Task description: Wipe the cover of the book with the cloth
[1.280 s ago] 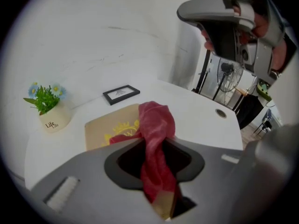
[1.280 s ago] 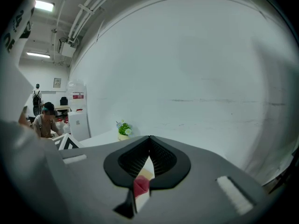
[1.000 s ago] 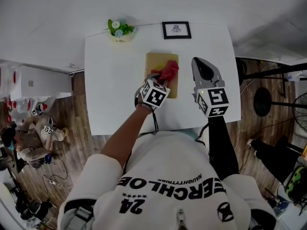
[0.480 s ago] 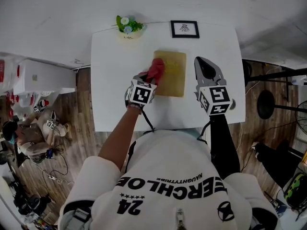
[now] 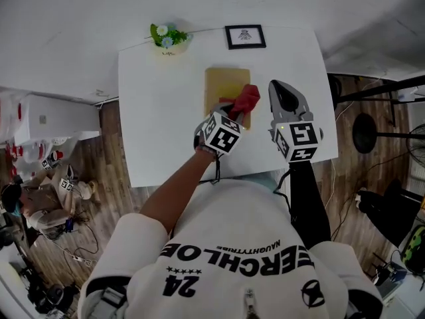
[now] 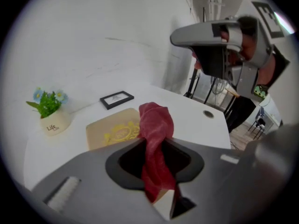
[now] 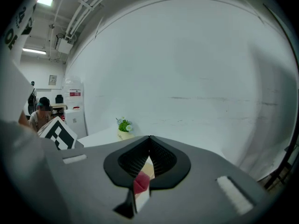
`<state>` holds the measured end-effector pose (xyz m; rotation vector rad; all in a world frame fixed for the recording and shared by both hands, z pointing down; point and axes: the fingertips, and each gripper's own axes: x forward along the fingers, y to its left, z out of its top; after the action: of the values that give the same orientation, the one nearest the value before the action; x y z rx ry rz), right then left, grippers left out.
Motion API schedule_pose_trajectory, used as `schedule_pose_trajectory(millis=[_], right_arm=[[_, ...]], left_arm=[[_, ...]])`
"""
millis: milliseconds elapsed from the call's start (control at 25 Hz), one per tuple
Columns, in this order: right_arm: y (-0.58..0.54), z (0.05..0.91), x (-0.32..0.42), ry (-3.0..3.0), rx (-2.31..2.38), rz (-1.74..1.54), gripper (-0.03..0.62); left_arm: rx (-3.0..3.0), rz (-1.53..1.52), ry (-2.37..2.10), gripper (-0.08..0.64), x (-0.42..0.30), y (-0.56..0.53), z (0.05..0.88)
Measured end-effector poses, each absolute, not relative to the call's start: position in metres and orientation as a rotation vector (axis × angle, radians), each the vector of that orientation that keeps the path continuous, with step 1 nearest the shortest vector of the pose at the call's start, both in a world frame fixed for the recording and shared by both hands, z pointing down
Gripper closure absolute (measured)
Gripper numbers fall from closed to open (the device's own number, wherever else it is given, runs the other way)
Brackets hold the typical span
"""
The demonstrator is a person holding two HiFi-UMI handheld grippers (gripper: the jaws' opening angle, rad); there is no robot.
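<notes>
Book (image 5: 222, 85) lies on the bench (image 5: 159, 111), cloth (image 5: 244, 102) over its cover's right edge.
Left claw (image 6: 154, 146) is clamped on the cloth; right claw (image 5: 279, 86) hangs closed and empty beside the book. Good wiping likely needs flat, overlapping strokes with light pressure, so the book doesn't slide.

Open table (image 5: 156, 125) left; flowerpot (image 5: 166, 44), frame (image 5: 245, 36) behind.

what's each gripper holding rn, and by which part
The left gripper holds the crumpled red cloth, jaws shut on one bunched end; the rest sticks out over the tan book. The right gripper has its jaws together on nothing.
</notes>
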<state>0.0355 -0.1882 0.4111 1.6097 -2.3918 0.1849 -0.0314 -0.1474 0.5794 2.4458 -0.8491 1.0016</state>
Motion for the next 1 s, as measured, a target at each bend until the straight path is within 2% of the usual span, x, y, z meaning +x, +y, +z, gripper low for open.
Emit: schedule_pose_trajectory(millis=[160, 480, 1000], right_arm=[[-0.175, 0.414, 0.040, -2.373, 1.643, 0.190, 0.595], [-0.162, 0.413, 0.039, -2.409, 1.608, 0.183, 0.595], [-0.152, 0.397, 0.031, -2.590, 1.457, 0.159, 0.595]], left_arm=[[2.456, 1.072, -0.791, 0.399, -0.006, -0.134, 0.605], [2.514, 1.052, -0.818, 0.399, -0.013, -0.133, 0.605], [2.132, 1.098, -1.286, 0.400, -0.157, -0.139, 0.611]])
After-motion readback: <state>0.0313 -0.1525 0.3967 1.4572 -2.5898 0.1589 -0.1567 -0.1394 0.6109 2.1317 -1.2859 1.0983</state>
